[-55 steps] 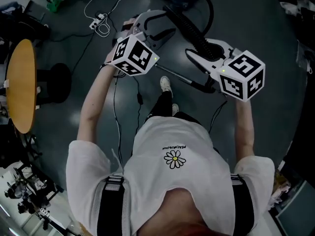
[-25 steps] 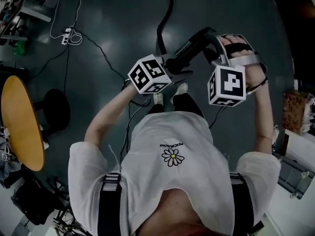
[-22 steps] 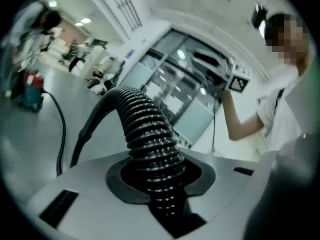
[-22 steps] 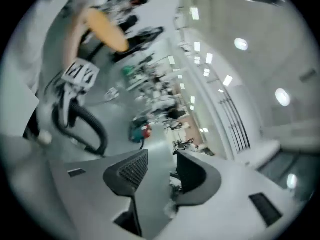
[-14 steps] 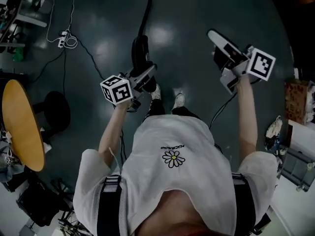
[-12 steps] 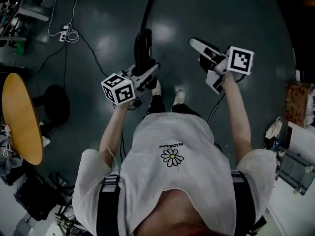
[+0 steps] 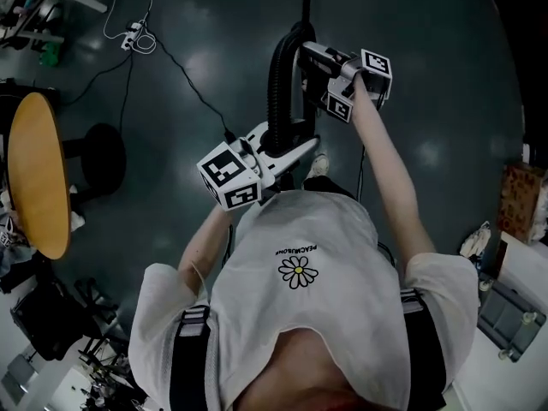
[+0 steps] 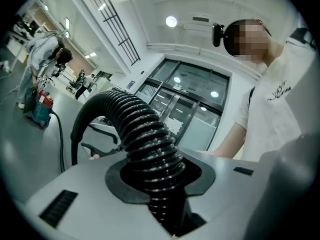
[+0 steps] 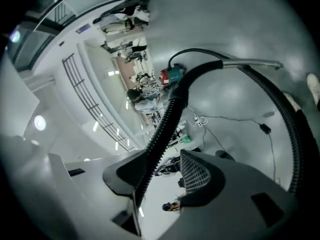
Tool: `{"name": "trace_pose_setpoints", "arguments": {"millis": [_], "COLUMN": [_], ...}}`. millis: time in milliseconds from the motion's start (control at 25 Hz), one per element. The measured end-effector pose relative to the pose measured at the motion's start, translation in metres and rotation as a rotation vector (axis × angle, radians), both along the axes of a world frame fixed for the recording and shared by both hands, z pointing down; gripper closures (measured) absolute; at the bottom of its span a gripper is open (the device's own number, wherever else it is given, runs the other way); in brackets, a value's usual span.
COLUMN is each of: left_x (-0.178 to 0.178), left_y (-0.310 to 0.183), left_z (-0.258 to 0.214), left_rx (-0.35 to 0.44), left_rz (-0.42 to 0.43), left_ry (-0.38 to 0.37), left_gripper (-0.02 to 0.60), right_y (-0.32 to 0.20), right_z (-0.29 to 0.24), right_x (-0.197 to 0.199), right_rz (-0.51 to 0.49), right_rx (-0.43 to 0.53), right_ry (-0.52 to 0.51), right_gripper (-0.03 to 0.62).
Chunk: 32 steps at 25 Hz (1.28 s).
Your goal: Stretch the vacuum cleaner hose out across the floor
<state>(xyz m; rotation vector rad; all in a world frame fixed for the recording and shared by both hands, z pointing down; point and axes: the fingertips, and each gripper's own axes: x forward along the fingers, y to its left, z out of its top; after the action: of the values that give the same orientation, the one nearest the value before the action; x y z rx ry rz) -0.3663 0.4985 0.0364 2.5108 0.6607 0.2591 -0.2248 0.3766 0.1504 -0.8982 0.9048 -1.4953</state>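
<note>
Left tool (image 8: 160, 178) clamped on hose (image 8: 142, 134), right tool (image 9: 165, 171) apart around it

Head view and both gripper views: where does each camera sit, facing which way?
Head view: on the head, facing steeply down; shows shirt, left gripper, right gripper, hose.
Left gripper view: on that gripper, looking upward along jaws clamped on the hose; person's torso at right.
Right gripper view: on that gripper, looking past open jaws, hose between them, toward floor and vacuum cleaner; shoe at right edge.
All three share the hose.
</note>
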Motion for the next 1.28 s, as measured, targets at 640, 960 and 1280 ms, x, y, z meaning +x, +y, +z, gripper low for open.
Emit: {"name": "trace_pose_setpoints", "arguments": {"millis": [640, 960, 1280], "left_x": [-0.023, -0.045, -0.038], "left_y": [0.096, 0.070, 0.088], "left_z": [0.024, 0.058, 0.053], "left_rx": [0.479, 0.712, 0.571], "left_rz": [0.211, 0.241, 0.304], "left_ry": [0.001, -0.044, -0.006], "left_gripper": [0.451, 0.451, 0.449], "right_y": [-0.012, -0.024, -0.033], "right_z": [0.008, -0.037, -0.025], "right_x": [-0.042, -0.043, -0.051], "right_rz": [-0.172, -0.296, -0.419], "right_rx": [0.063, 0.209, 0.102], "right_ry": [-0.286, -0.290, -0.213], "right_gripper": [0.401, 0.401, 0.401]}}
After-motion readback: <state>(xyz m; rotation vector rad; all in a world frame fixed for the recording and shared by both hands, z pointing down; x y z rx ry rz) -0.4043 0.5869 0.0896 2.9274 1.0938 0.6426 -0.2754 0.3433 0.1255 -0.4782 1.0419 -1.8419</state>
